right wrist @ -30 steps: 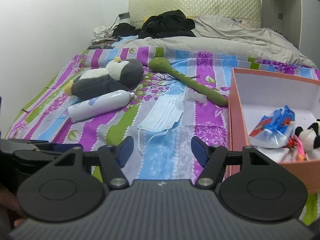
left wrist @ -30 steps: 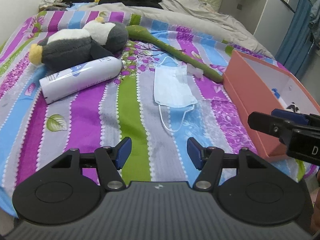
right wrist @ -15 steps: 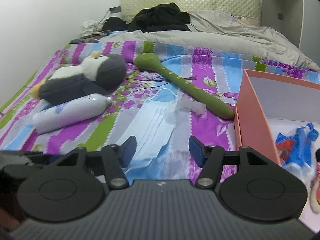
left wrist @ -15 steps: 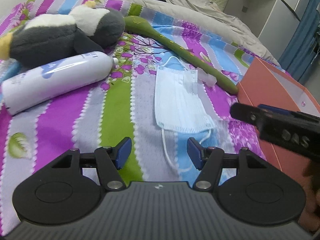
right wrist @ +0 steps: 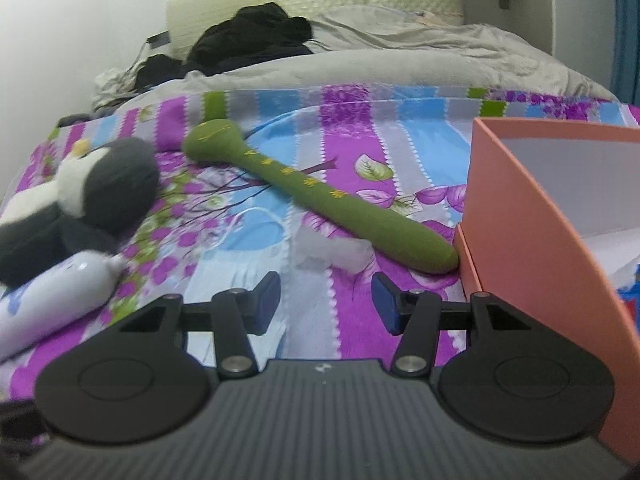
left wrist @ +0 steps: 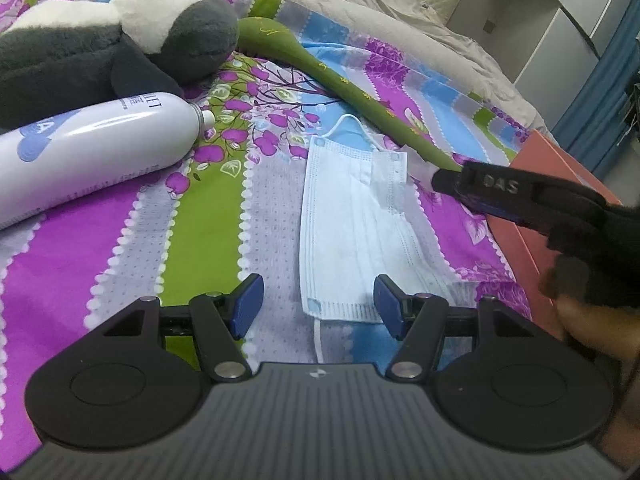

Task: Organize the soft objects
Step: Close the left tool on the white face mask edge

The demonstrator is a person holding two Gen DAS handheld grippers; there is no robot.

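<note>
A light-blue face mask (left wrist: 360,232) lies flat on the striped bedspread (left wrist: 208,232). My left gripper (left wrist: 318,300) hovers open just short of the mask's near edge, and its pads touch nothing. A long green plush (right wrist: 320,196) runs from mid-bed to the orange box (right wrist: 532,232). In front of it lies a small clear plastic piece (right wrist: 332,254). My right gripper (right wrist: 326,300) points at that piece with its jaws closing and nothing between them. It also shows from the side as the right gripper (left wrist: 500,188) beyond the mask. A grey-and-white penguin plush (left wrist: 112,40) lies at the left.
A white spray bottle (left wrist: 92,152) lies beside the penguin. The orange box (left wrist: 552,160) stands at the right edge of the bed with a blue-and-red packet inside. A grey blanket (right wrist: 400,60) and dark clothes (right wrist: 248,36) lie by the headboard.
Both grippers have moved forward and lower over the bed, the left toward the mask, the right toward the green plush. The right gripper's fingers stand closer together.
</note>
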